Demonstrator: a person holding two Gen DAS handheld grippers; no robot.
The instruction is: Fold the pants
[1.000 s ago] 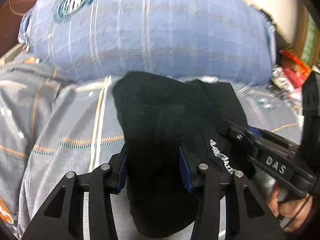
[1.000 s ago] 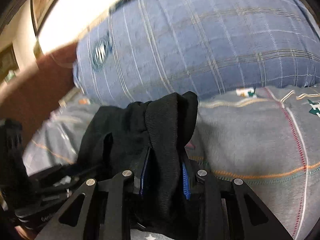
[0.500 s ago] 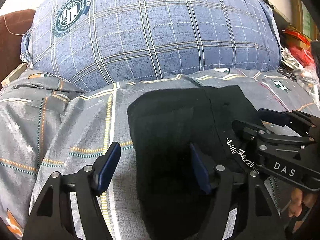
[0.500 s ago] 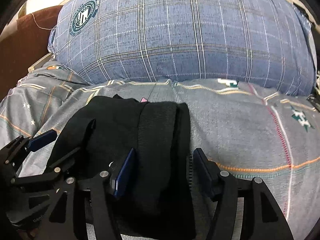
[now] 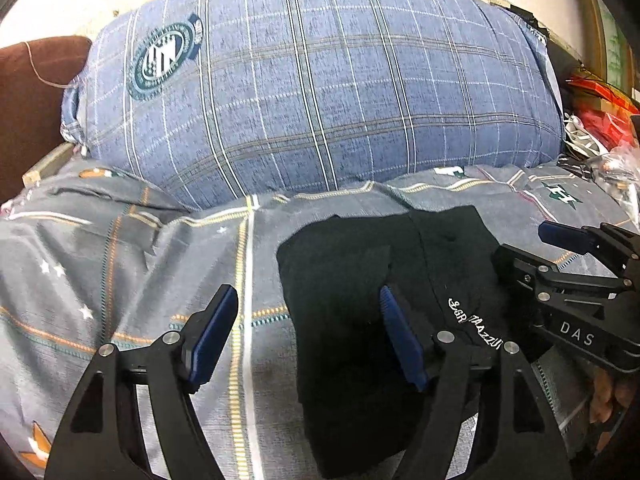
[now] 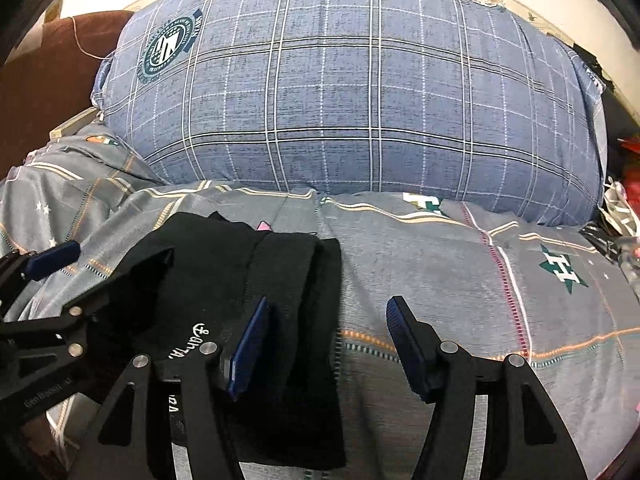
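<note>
Your left gripper (image 5: 306, 334) fingers are spreading, clamped on nothing; the one pair of folded black pants (image 5: 352, 280) lies flat between and under them. Your right gripper (image 6: 326, 338) fingers stand apart over the pants' right edge. Both grippers tilt downward over the grey patterned bedsheet (image 6: 460, 272). Beyond the fingers sits one blue plaid pillow (image 6: 340, 92).
</note>
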